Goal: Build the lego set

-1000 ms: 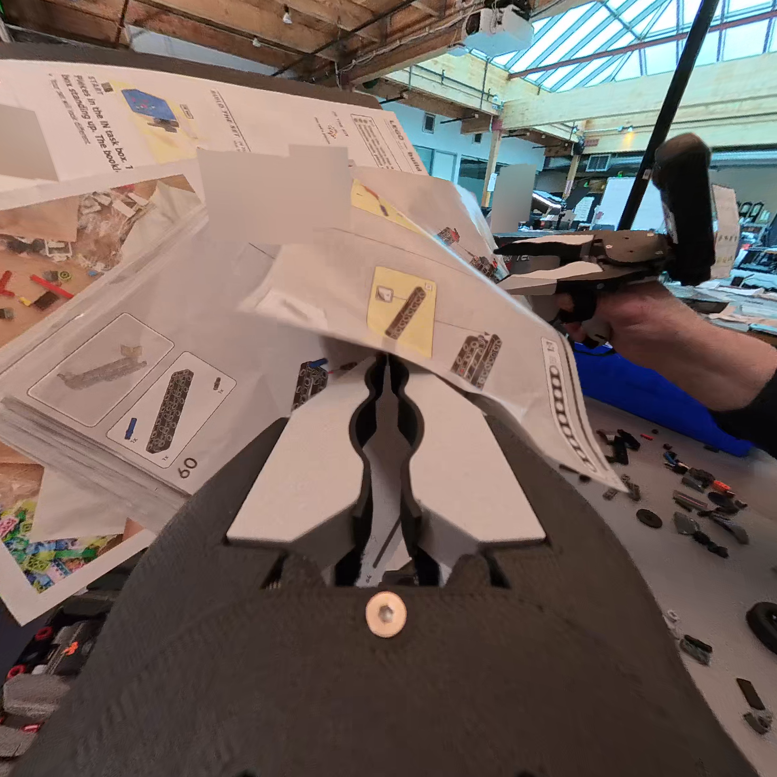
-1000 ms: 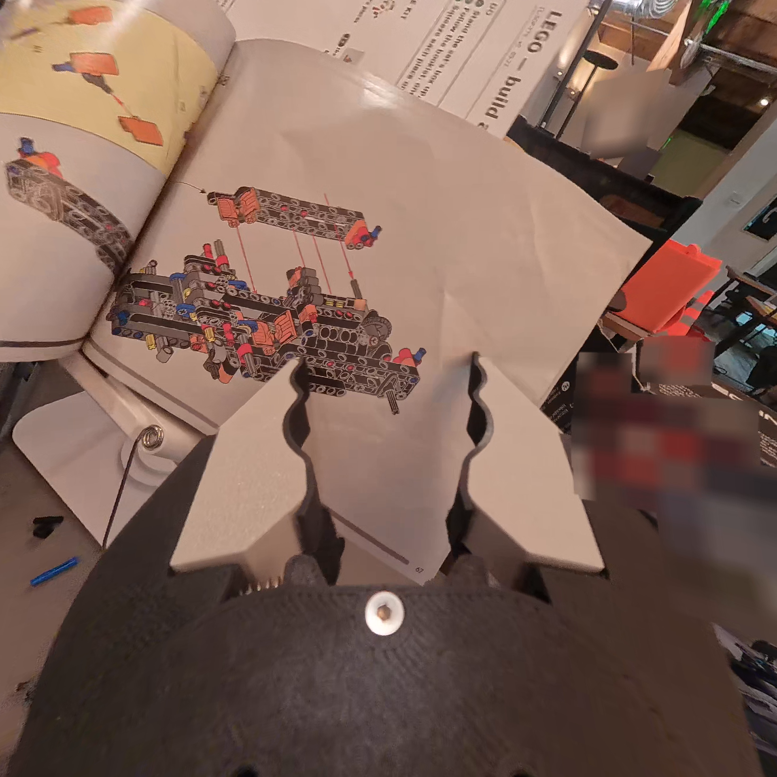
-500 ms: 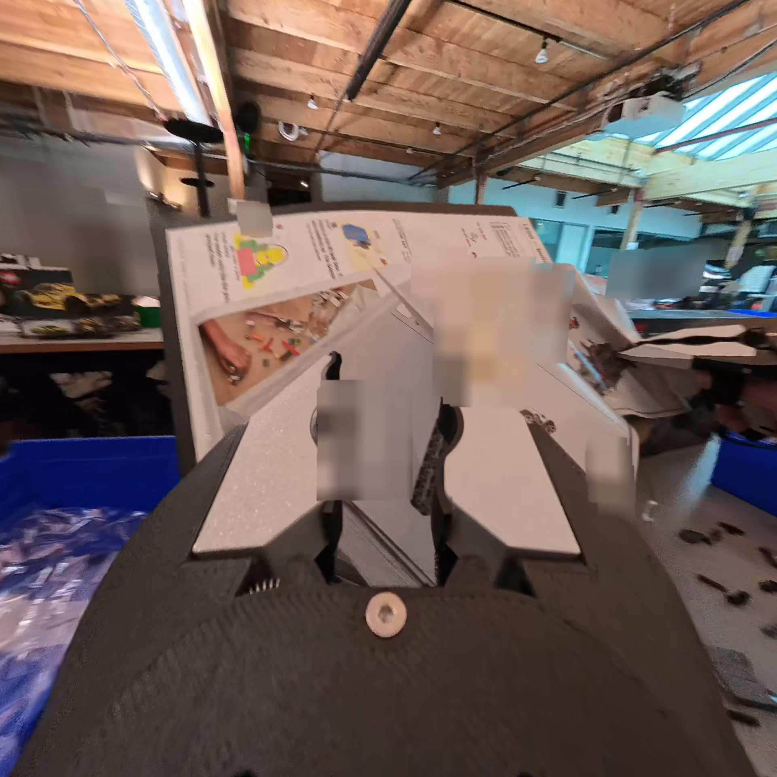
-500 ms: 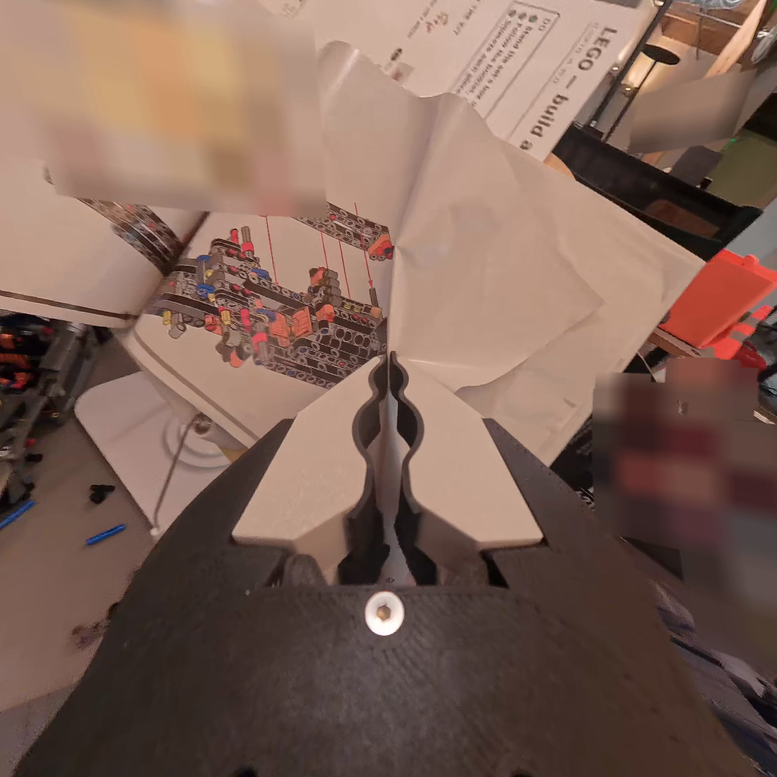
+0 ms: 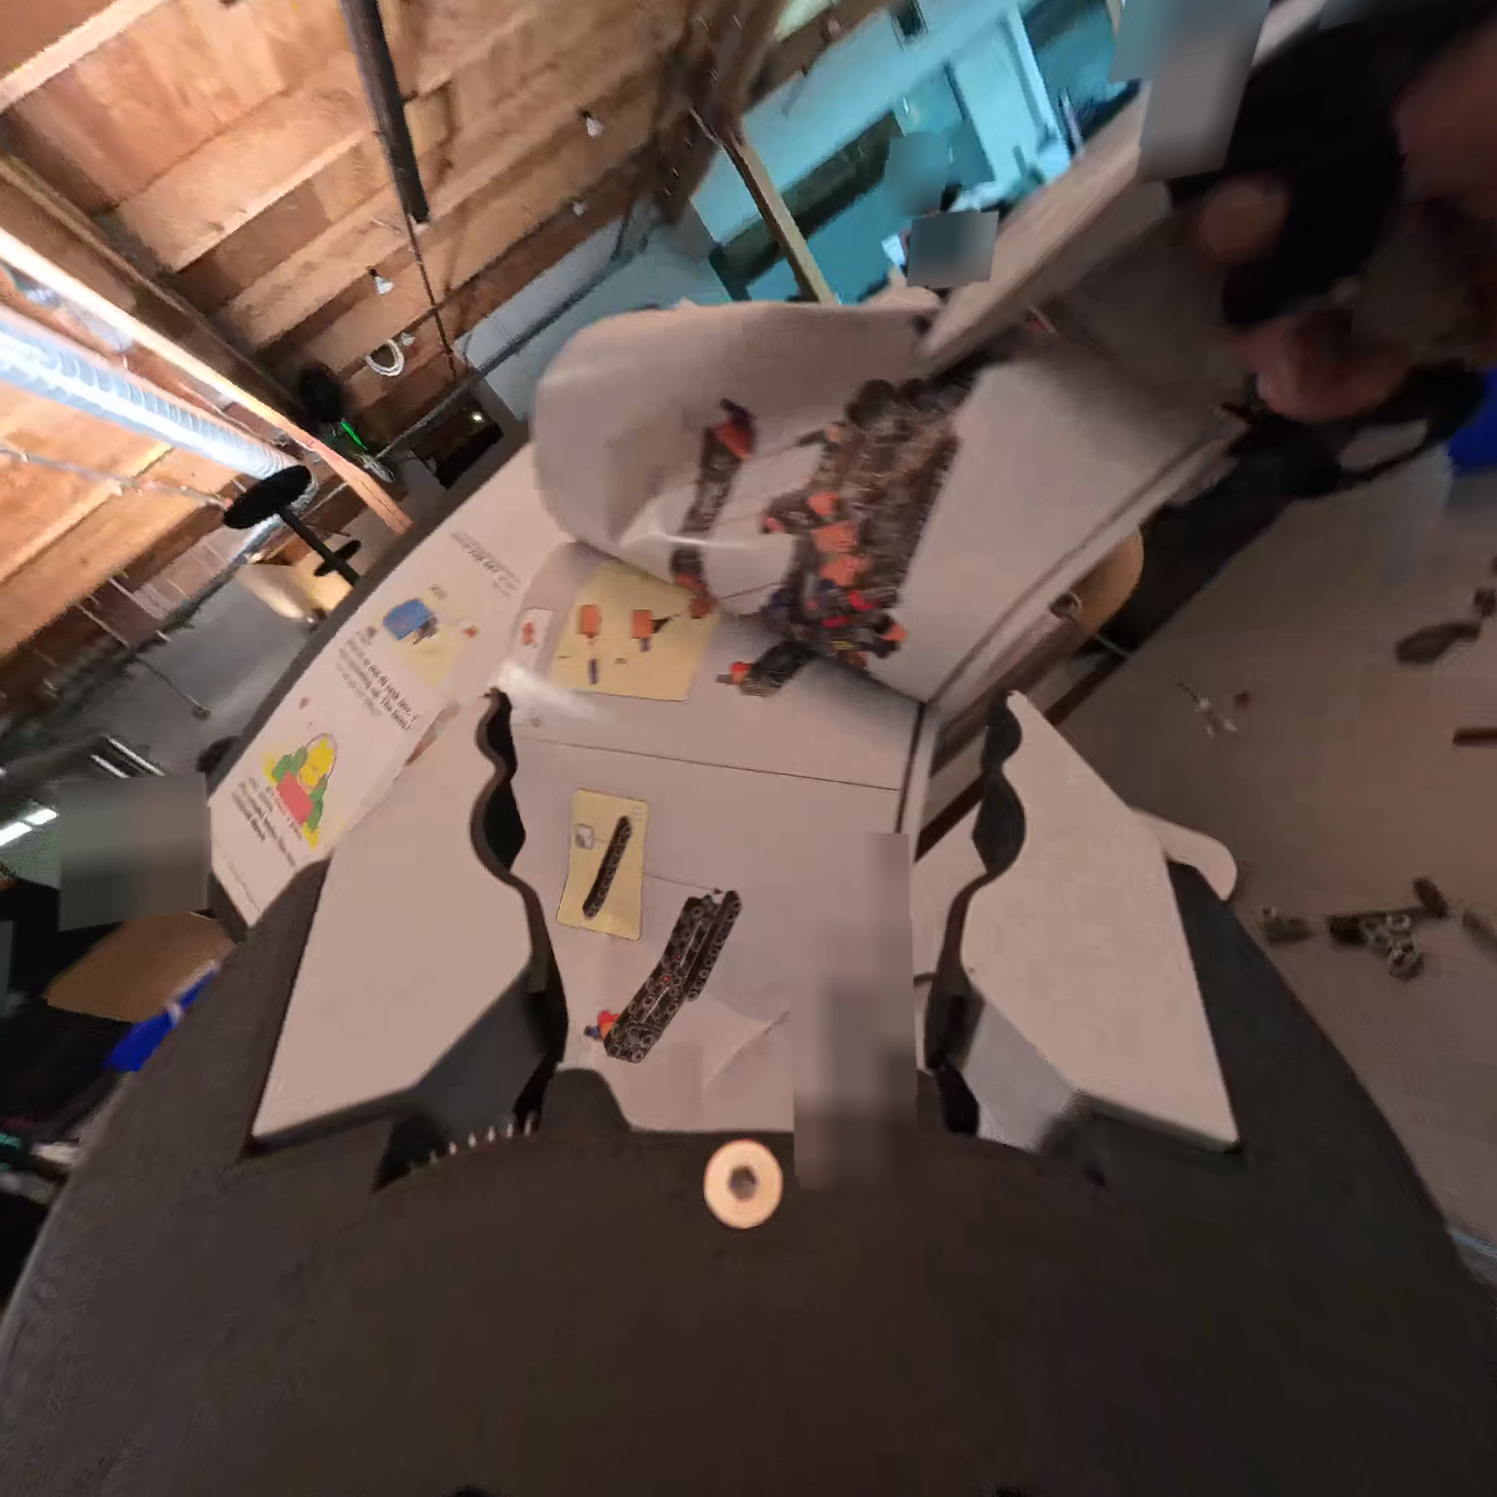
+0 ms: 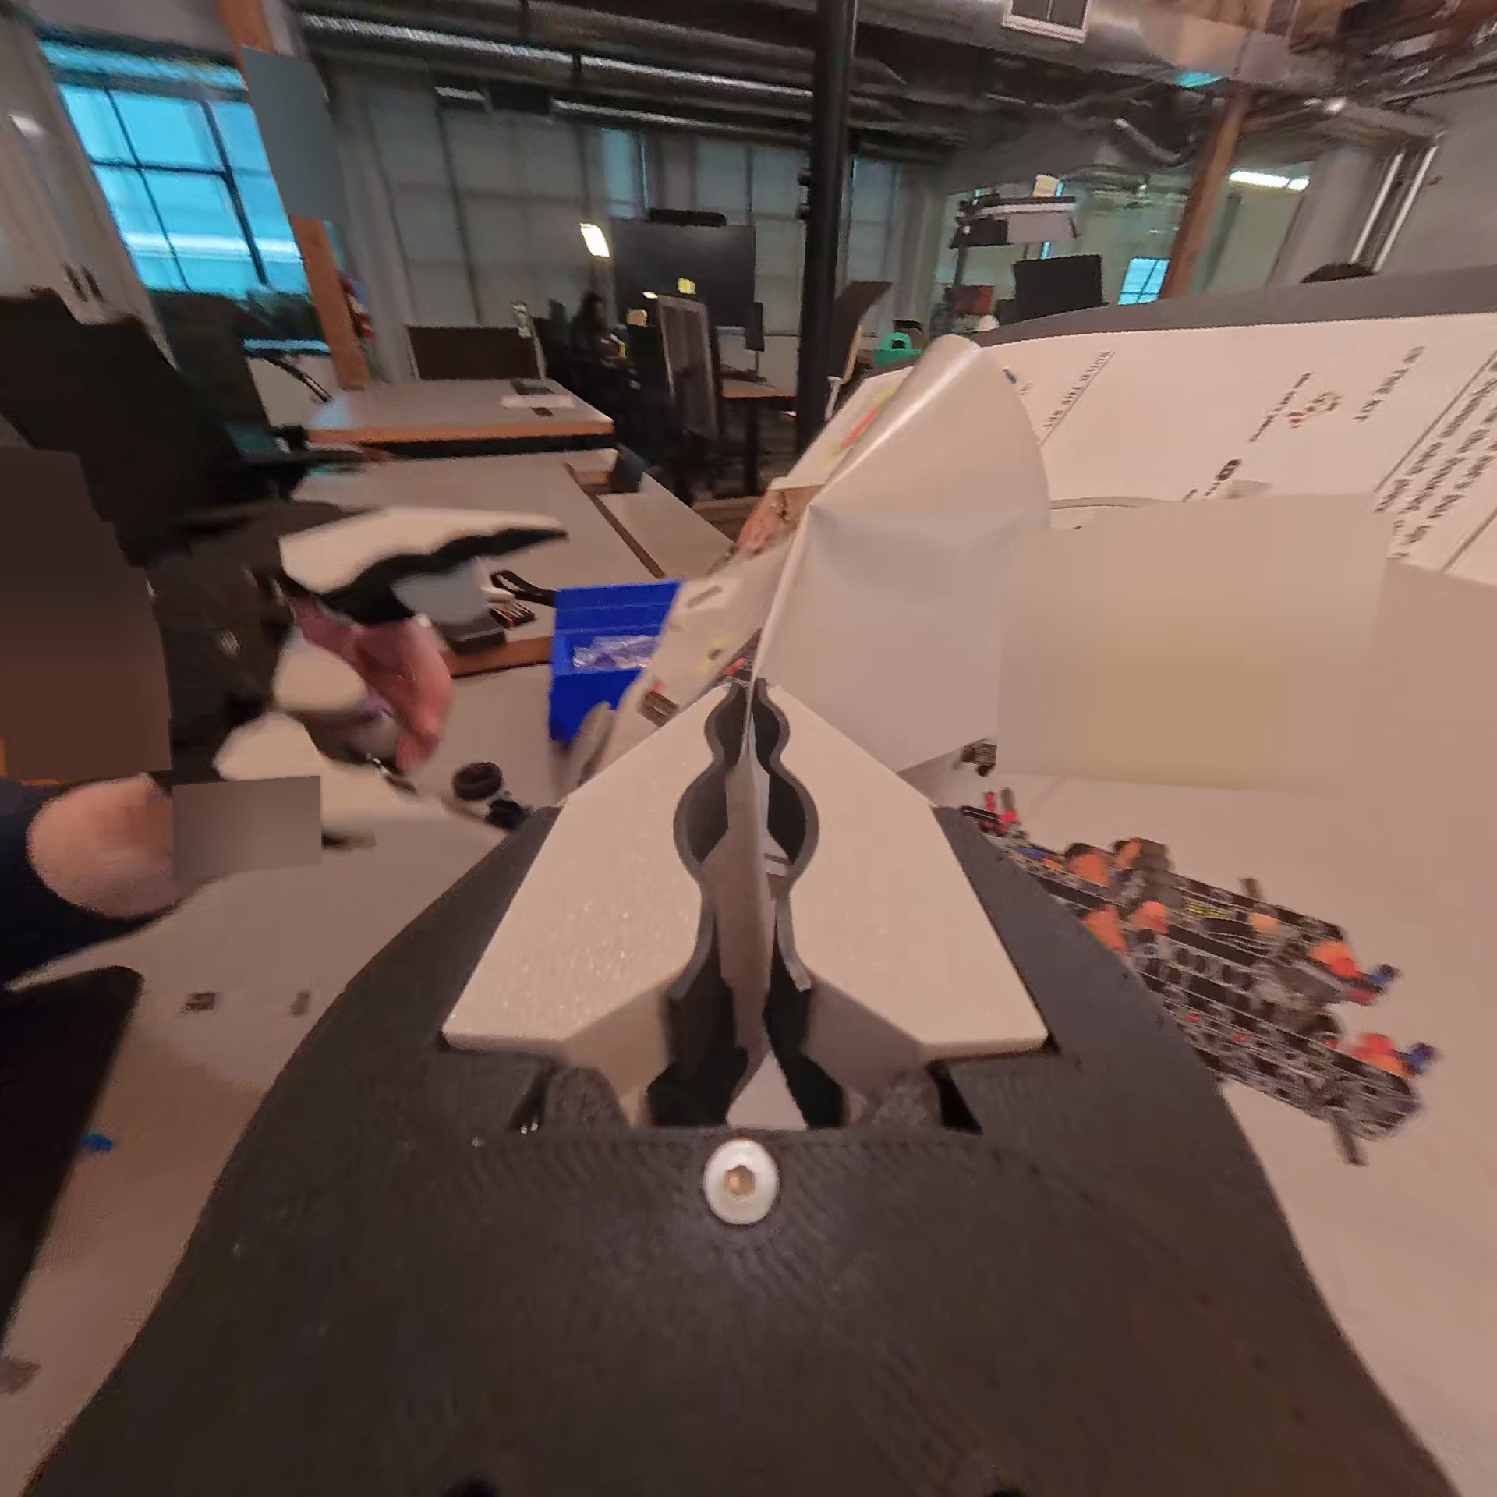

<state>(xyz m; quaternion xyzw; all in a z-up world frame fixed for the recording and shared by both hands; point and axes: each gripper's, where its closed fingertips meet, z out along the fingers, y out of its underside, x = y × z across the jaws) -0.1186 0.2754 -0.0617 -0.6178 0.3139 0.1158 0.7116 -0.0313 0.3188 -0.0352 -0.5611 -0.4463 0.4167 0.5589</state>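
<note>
Wooden ceiling joists and a silver duct fill the upper left of the left wrist view, above a pale grey bench (image 5: 1296,648) strewn with small dark lego pieces (image 5: 1377,927) at 3 o'clock.

Spread wide, the left claw (image 5: 745,729) grips nothing; between its white fingers (image 5: 389,931) lies the open white lego instruction booklet (image 5: 729,810), propped at the middle of the bench, showing yellow parts boxes and a drawing of a black beam. A curled booklet page (image 5: 778,486) with a black-and-orange model drawing lifts at 12 o'clock, running up toward the right claw's blurred fingers at 1 o'clock.

From the right wrist view, the right claw (image 6: 747,713) is pinched together on that white page (image 6: 891,567), whose edge runs down between the fingers (image 6: 607,915); the sheet bulges upward toward 1 o'clock. The printed model drawing sits at 3 o'clock. A white printed sheet (image 6: 1256,405) behind the booklet carries text and small pictures. At 10 o'clock a blue plastic bin (image 6: 607,640) holds clear bags. The left claw (image 6: 405,559), held in a hand (image 6: 389,680), shows at 9 o'clock, blurred.
</note>
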